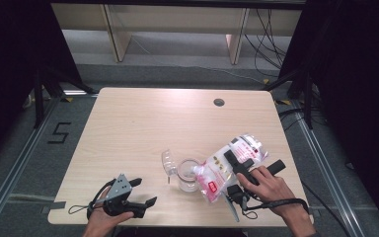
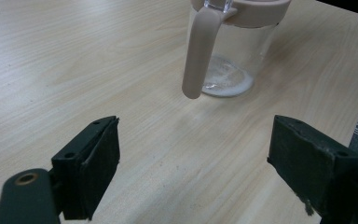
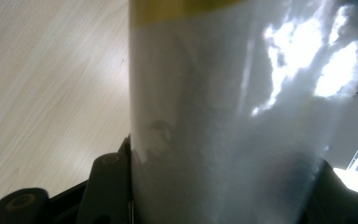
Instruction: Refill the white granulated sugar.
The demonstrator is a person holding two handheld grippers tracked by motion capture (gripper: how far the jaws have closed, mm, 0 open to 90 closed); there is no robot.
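From the high view, the right hand-held gripper point(image 1: 239, 165) is clamped on a bag point(image 1: 227, 170), tilting it so its low end meets the mouth of the jug point(image 1: 188, 175), near the counter's point(image 1: 143, 123) front edge, right of the middle. The left hand-held gripper point(image 1: 145, 192) sits by the front-left corner, jaws apart, nothing in them.

Left gripper view: jaws wide open over bare wood, jug point(image 2: 233, 46) ahead with some white stuff at the bottom.

Right gripper view: bag point(image 3: 223, 116) squeezed between the jaws.
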